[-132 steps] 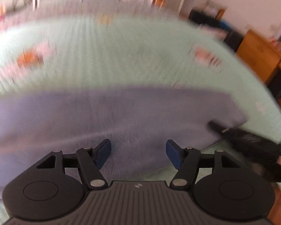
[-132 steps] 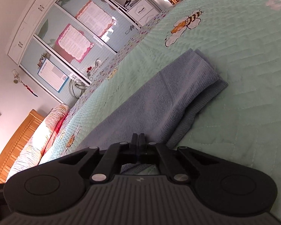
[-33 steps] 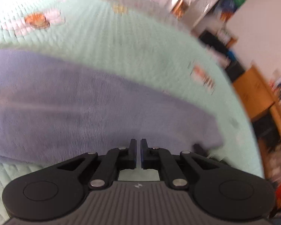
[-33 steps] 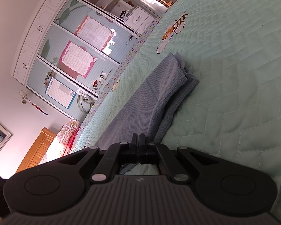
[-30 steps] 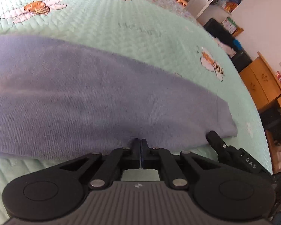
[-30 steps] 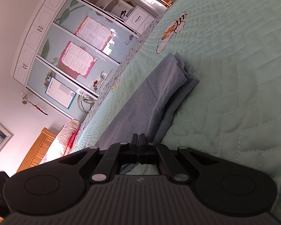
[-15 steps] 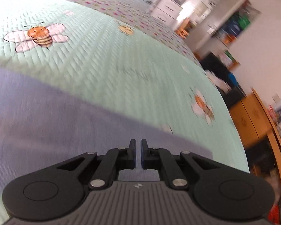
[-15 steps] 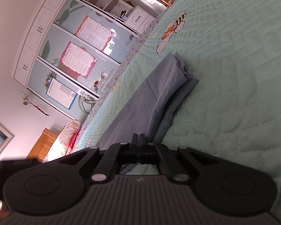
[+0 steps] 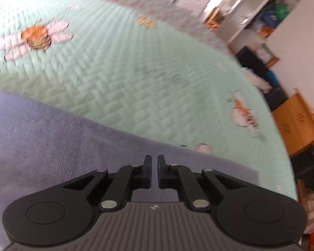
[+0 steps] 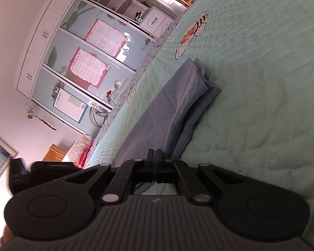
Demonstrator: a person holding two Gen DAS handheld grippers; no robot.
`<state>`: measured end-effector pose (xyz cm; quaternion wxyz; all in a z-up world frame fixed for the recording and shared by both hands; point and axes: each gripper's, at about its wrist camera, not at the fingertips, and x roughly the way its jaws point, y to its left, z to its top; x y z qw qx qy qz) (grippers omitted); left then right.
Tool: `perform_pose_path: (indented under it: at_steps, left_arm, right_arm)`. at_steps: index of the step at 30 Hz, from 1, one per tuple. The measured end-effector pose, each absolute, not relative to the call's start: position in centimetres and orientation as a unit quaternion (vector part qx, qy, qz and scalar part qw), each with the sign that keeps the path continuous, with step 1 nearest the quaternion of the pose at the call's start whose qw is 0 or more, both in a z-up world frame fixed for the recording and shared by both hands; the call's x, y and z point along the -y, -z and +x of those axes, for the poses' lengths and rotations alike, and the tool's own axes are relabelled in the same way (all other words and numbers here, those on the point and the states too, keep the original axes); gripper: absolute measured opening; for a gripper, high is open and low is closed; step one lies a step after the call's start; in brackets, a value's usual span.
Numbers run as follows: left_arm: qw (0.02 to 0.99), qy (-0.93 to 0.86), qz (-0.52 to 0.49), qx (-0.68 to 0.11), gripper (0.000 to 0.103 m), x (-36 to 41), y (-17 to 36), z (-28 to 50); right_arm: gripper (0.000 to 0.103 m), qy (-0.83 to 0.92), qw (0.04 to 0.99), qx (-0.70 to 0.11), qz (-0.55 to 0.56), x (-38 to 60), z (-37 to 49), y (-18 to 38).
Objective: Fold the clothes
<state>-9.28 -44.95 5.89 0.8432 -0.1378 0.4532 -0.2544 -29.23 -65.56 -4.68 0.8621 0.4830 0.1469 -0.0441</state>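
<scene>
A blue-grey cloth (image 9: 52,146) lies as a long folded strip on the mint quilted bedspread (image 9: 136,73). My left gripper (image 9: 155,167) hovers over the strip near its far edge, its fingers nearly together with cloth-coloured fabric in the thin gap. In the right wrist view the cloth (image 10: 167,108) runs away from me, layered at its far end. My right gripper (image 10: 156,161) is shut on the cloth's near end, and fabric shows below the fingers. A blurred black shape at the left edge is my other gripper's body (image 10: 21,171).
The bedspread carries bee and flower patches (image 9: 35,37). A wooden cabinet (image 9: 299,121) and cluttered shelves (image 9: 261,10) stand beyond the bed's right side. A wardrobe with posters (image 10: 90,62) and a striped pillow (image 10: 81,146) lie past the bed's far side.
The left gripper went from open to shut at the cloth's near edge, then moved forward over the strip toward its far edge. The right gripper has stayed shut and still.
</scene>
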Motion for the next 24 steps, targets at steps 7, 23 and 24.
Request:
perform_pose_path:
  at_steps: [7, 23, 24]
  left_arm:
    - [0.843, 0.258, -0.117, -0.458, 0.006, 44.9, -3.3, -10.5]
    - [0.804, 0.258, -0.220, -0.488, 0.003, 42.6, -1.5, -10.1]
    - [0.804, 0.258, -0.216, -0.491, 0.003, 42.6, -1.6, -10.0]
  right_arm:
    - [0.000, 0.047, 0.864, -0.156, 0.477, 65.8, -28.9, 4.4]
    - [0.051, 0.151, 0.787, -0.157, 0.577, 69.5, -30.4, 2.5]
    - [0.051, 0.150, 0.781, -0.157, 0.586, 69.6, -30.1, 2.6]
